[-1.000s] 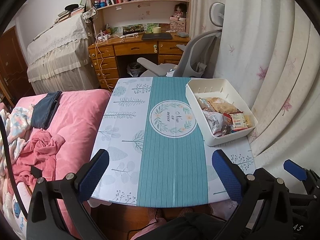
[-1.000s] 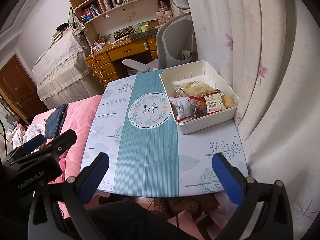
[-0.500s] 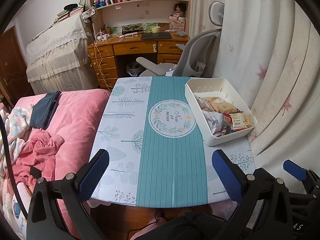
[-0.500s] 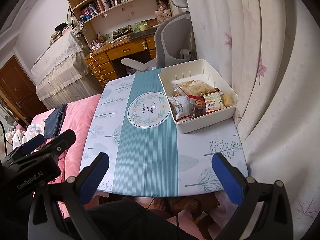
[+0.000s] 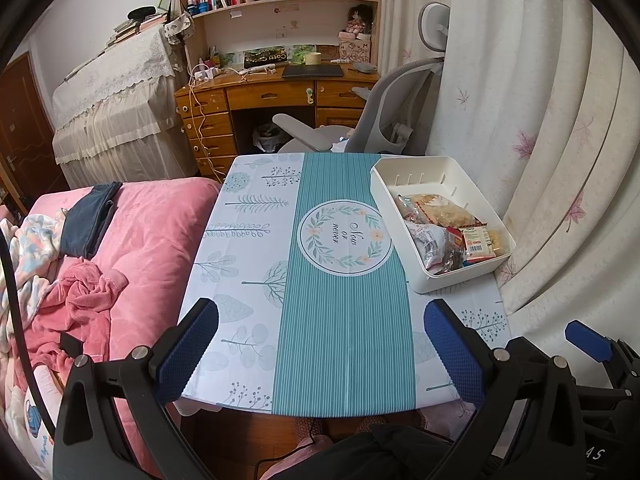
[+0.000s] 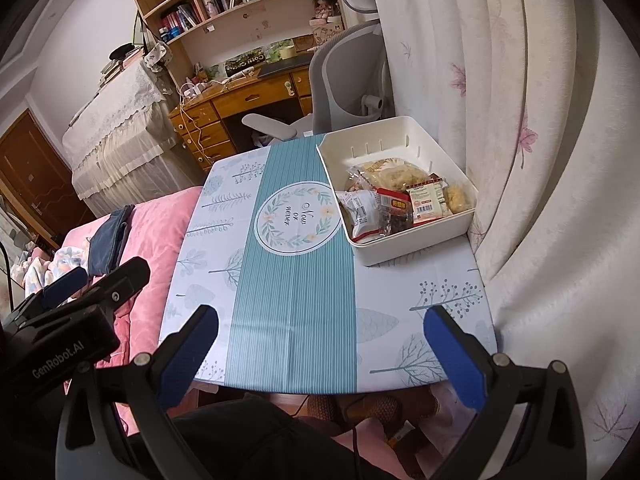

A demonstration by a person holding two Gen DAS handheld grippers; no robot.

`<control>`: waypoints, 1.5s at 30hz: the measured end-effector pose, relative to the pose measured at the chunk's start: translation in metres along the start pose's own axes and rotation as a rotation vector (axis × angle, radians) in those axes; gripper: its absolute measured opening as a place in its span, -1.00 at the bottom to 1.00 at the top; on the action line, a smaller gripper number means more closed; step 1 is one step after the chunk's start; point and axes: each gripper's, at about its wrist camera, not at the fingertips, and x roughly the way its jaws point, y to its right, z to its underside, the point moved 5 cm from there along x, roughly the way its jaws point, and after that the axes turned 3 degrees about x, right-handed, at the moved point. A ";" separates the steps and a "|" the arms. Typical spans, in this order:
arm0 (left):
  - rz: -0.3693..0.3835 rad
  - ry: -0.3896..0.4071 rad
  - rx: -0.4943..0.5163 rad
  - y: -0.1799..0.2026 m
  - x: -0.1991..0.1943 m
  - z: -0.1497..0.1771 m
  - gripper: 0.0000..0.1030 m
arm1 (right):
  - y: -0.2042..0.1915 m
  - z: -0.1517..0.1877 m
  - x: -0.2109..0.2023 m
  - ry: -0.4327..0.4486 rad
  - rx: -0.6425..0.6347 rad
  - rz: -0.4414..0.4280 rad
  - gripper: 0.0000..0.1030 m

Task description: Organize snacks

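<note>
A white plastic bin (image 5: pixel 416 168) stands at the right side of the table (image 5: pixel 256 264), against the curtain. It holds several snack packets (image 5: pixel 440 228), piled at its near end. It also shows in the right wrist view (image 6: pixel 400 128) with the snack packets (image 6: pixel 396 200) inside. My left gripper (image 5: pixel 320 348) is open and empty, held above the table's near edge. My right gripper (image 6: pixel 320 348) is open and empty, also above the near edge. Each gripper shows at the side of the other's view.
The table carries a teal and white cloth (image 6: pixel 292 280). A pink bed (image 5: pixel 132 248) with clothes lies to the left. A grey office chair (image 5: pixel 384 112) and wooden desk (image 5: pixel 272 96) stand behind the table. A curtain (image 6: pixel 540 160) hangs on the right.
Both views have shifted only slightly; the grippers stay open and empty above the near edge. Nothing on the table has moved.
</note>
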 end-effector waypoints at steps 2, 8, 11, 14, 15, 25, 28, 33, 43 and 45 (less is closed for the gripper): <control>0.000 -0.002 0.000 0.001 0.000 0.000 0.98 | -0.001 0.000 0.000 0.000 0.000 0.000 1.00; 0.001 -0.001 0.000 0.001 0.000 0.000 0.98 | 0.000 0.000 0.001 -0.001 0.000 0.001 1.00; 0.000 -0.001 0.000 0.001 0.001 -0.001 0.98 | 0.000 0.000 0.001 -0.002 0.001 0.001 1.00; 0.001 0.000 -0.001 0.001 0.001 -0.001 0.98 | 0.000 -0.001 0.001 -0.003 0.001 0.001 1.00; 0.000 -0.001 0.000 0.001 0.001 -0.001 0.98 | 0.001 -0.001 0.001 -0.003 0.001 0.002 1.00; 0.001 -0.001 0.000 0.001 0.001 -0.002 0.98 | 0.002 -0.002 0.002 -0.002 0.000 0.001 1.00; 0.001 -0.002 0.001 0.001 0.001 -0.002 0.98 | 0.002 -0.002 0.002 -0.003 0.001 0.001 1.00; 0.000 -0.005 0.001 0.002 0.002 -0.003 0.98 | 0.002 -0.003 0.003 -0.006 0.002 0.000 1.00; 0.000 -0.016 0.005 0.003 0.003 -0.003 0.98 | 0.005 -0.001 0.011 -0.024 0.012 0.000 1.00; 0.000 -0.022 0.005 0.003 0.003 -0.002 0.98 | 0.005 0.000 0.012 -0.030 0.015 0.001 1.00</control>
